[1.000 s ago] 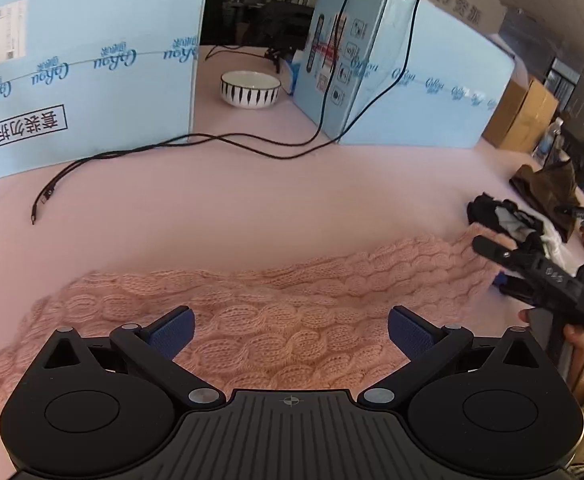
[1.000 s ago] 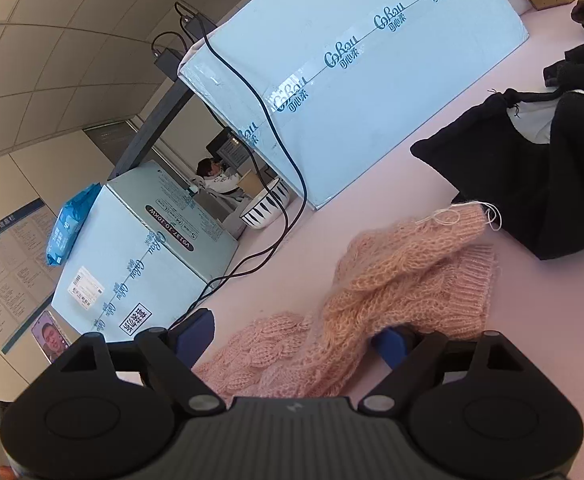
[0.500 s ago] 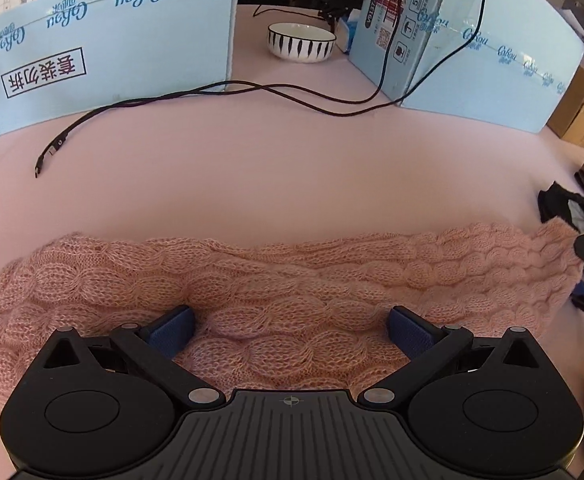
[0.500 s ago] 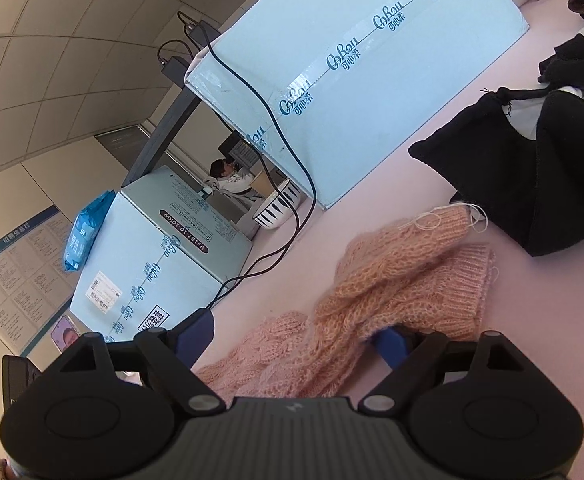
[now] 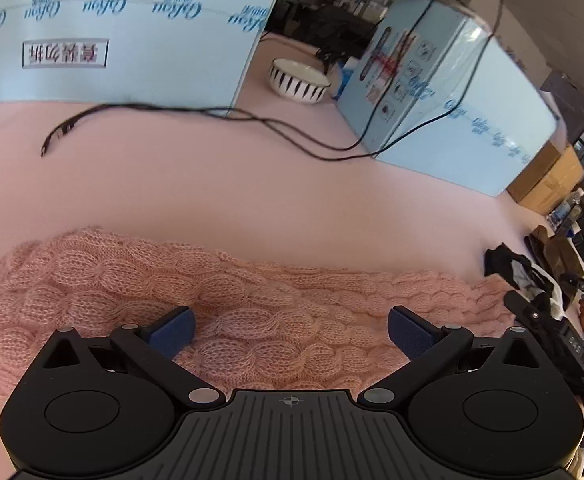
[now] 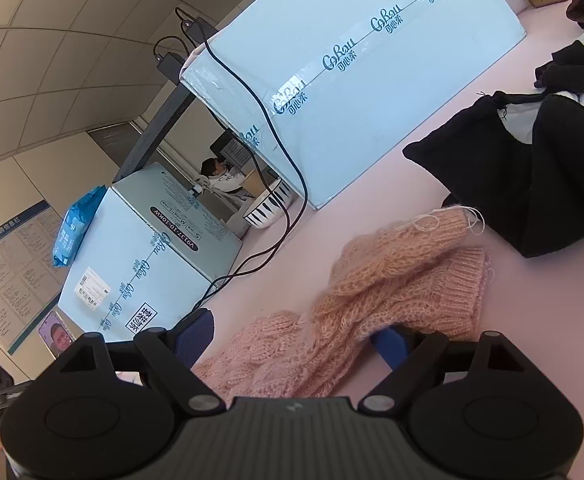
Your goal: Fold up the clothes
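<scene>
A pink cable-knit garment [image 5: 228,300] lies stretched left to right across the pink table [image 5: 252,188]. My left gripper [image 5: 290,326] is open just above its near part, with knit between the blue pads. In the right wrist view the garment's ribbed end [image 6: 412,280] lies bunched, with loose white threads. My right gripper [image 6: 292,336] is open over it, knit lying between the pads; the right pad [image 6: 388,346] is partly under the fabric. The right gripper also shows at the right edge of the left wrist view [image 5: 540,320].
Light blue cartons [image 5: 104,32] [image 5: 444,92] stand along the back, with a striped bowl [image 5: 298,80] between them and black cables [image 5: 212,114] trailing onto the table. A black and white garment pile [image 6: 540,168] lies right of the pink knit.
The left gripper has shifted over the knit and its view has tilted up and left. The right gripper has hardly moved. Both stay open.
</scene>
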Demonstrator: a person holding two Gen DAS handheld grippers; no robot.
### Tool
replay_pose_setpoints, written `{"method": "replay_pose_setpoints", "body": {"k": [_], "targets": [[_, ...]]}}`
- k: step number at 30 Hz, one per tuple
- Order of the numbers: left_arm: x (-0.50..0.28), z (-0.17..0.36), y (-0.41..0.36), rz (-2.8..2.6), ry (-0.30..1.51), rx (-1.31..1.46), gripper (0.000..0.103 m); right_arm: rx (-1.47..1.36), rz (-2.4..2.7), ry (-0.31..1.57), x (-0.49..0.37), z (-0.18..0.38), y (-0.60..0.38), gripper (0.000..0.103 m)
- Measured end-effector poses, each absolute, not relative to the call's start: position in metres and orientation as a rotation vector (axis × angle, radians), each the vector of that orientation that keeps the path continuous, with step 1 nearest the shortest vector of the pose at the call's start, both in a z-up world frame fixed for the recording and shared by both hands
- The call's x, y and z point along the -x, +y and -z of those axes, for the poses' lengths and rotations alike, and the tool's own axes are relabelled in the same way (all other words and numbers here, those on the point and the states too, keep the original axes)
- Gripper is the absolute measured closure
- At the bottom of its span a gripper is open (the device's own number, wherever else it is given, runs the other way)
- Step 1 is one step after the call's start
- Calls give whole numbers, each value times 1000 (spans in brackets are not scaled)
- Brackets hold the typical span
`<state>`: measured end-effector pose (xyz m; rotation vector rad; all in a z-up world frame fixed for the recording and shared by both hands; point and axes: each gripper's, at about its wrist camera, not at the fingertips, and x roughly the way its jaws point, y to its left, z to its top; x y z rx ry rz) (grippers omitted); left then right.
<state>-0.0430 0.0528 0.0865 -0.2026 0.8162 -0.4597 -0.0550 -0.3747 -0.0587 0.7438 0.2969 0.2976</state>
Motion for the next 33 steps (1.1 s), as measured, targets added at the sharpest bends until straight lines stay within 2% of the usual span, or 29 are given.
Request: {"method": "replay_pose_setpoints", "body": {"k": [4, 12, 14, 17, 23, 26, 32, 33], "targets": [[75, -97, 85, 451, 809, 216, 0, -806, -314, 254, 59, 63, -382, 17], [109, -53, 124, 469, 910, 380, 0, -970, -307, 199, 83, 70, -399, 16], [111, -52, 119, 476, 897, 359, 0, -1010, -285, 224, 94, 68, -403, 14], [114, -59, 106, 536, 857, 306, 0, -1061, -229, 263, 113, 61, -407, 4], [85, -71, 91, 529, 799, 324, 0, -991, -41, 494, 112, 45, -394, 4], [56, -58, 92, 470, 853, 390, 0, -913, 29, 508, 92, 39, -378, 0], [27, -36, 91, 453, 906, 415, 0, -928, 225, 411, 52, 34, -358, 1], [26, -36, 92, 458, 910, 416, 0, -938, 246, 381, 48, 35, -357, 13]]}}
